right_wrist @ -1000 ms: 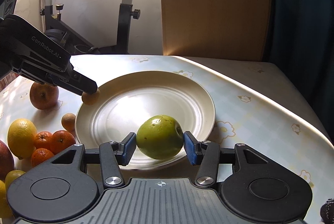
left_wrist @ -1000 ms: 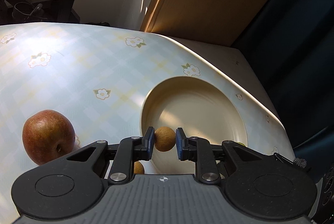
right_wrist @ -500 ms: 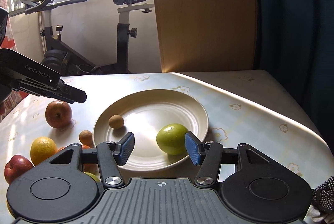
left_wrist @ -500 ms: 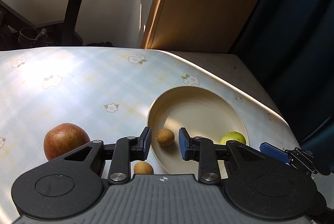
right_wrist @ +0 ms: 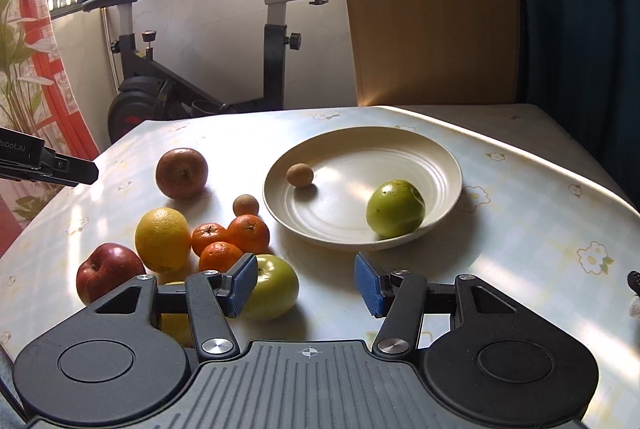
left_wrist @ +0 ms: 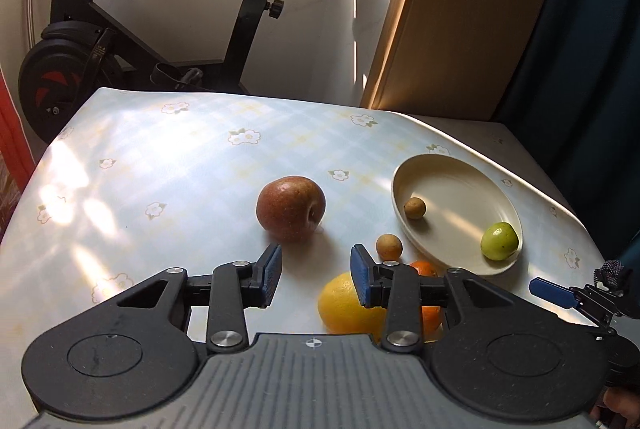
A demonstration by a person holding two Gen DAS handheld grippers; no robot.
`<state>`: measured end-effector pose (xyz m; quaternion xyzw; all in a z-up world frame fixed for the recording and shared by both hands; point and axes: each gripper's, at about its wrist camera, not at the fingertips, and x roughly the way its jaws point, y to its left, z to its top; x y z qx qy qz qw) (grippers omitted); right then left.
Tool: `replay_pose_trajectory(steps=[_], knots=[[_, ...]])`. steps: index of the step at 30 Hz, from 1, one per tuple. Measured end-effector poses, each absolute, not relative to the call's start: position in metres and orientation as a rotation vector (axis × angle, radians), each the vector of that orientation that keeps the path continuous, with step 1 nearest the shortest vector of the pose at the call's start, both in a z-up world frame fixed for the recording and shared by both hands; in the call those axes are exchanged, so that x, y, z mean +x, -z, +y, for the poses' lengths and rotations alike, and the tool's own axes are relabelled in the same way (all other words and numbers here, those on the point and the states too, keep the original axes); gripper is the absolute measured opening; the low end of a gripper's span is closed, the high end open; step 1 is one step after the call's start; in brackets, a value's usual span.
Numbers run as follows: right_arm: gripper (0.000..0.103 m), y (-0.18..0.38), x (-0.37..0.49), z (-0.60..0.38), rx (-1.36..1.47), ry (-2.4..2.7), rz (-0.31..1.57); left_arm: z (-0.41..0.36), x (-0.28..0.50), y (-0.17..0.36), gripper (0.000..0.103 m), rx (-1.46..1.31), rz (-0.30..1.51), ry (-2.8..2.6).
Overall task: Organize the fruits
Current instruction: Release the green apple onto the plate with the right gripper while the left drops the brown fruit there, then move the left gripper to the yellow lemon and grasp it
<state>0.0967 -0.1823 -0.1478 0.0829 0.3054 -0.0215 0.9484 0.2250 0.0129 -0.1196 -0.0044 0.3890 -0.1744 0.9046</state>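
Observation:
A cream plate (right_wrist: 440, 165) holds a small brown fruit (right_wrist: 300, 175) and a green fruit (right_wrist: 395, 208); the plate also shows in the left wrist view (left_wrist: 460, 185). On the table left of it lie a russet apple (right_wrist: 182, 173), a second small brown fruit (right_wrist: 245, 205), an orange (right_wrist: 162, 239), three tangerines (right_wrist: 230, 235), a red apple (right_wrist: 108, 271) and a green apple (right_wrist: 276, 287). My left gripper (left_wrist: 316, 275) is open and empty, just short of the russet apple (left_wrist: 291, 208). My right gripper (right_wrist: 306, 285) is open and empty, in front of the plate.
The table has a pale flowered cloth (left_wrist: 160, 165). An exercise bike (right_wrist: 192, 77) stands behind it, with a wooden panel (right_wrist: 428, 9) and a dark curtain (right_wrist: 580, 29) at the back right. The table's right edge is close to the plate.
Both grippers let go of their fruits in the plate, opened and drew back. The small brown fruit and the green fruit now lie in the plate.

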Motion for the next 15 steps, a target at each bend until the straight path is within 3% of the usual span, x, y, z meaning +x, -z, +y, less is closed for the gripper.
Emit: replay_pose_trajectory(steps=[15], knots=[[0.050,0.159,0.067,-0.133,0.093,-0.069,0.720,0.042,0.160,0.149,0.040,-0.018,0.848,0.328]])
